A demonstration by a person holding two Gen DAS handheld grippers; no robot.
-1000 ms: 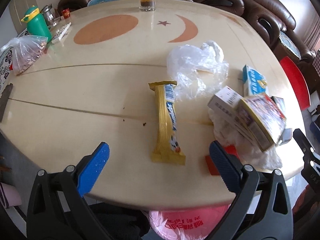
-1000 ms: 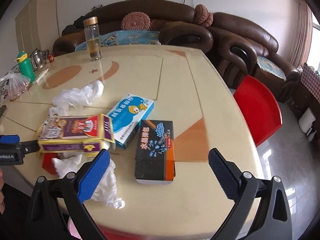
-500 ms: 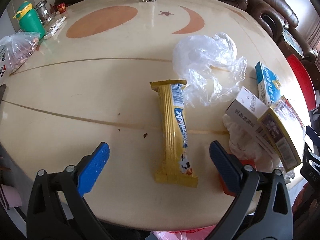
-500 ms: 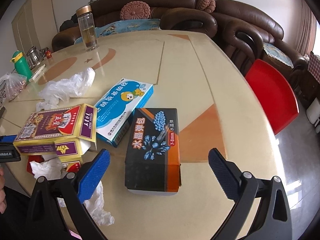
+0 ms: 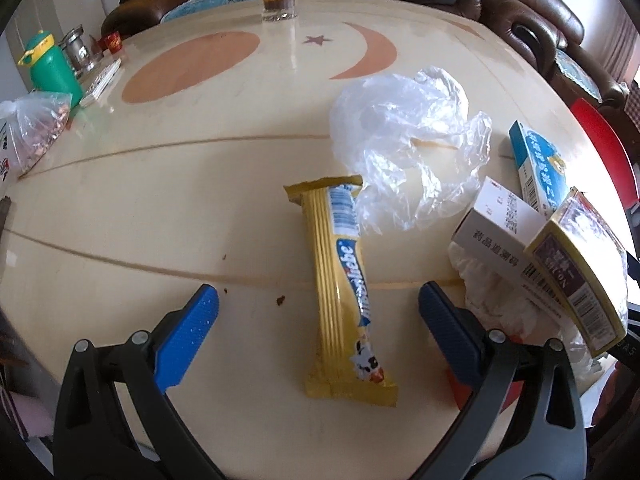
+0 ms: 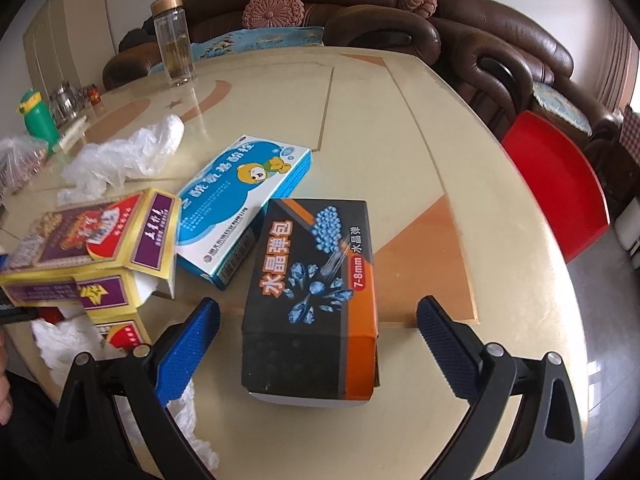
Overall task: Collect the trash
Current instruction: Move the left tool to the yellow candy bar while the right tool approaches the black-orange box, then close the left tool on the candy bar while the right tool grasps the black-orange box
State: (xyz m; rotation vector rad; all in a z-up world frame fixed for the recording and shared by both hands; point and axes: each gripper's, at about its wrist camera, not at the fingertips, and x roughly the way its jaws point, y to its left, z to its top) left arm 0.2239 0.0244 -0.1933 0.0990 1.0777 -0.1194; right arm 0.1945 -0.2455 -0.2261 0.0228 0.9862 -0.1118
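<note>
Yellow snack wrapper (image 5: 344,292) lies flat on tabletop (image 5: 160,200), long axis toward 12 o'clock, between jaws of my left hand-held gripper (image 5: 318,308), wide open, holding nothing. Looks light, thin, crinkly, slippery; best pinched across narrow middle. Clear plastic bag (image 5: 404,140) at 1 o'clock, touching its top end. Black-orange box (image 6: 312,288) between jaws of my right hand-held gripper (image 6: 318,320), also wide open, empty. Box looks stiff, light; grip side walls.

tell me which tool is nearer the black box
Right. The right tool is open with the black box sitting between its fingers. The left tool is off to the side, straddling the yellow wrapper, past the pile of other boxes.
</note>
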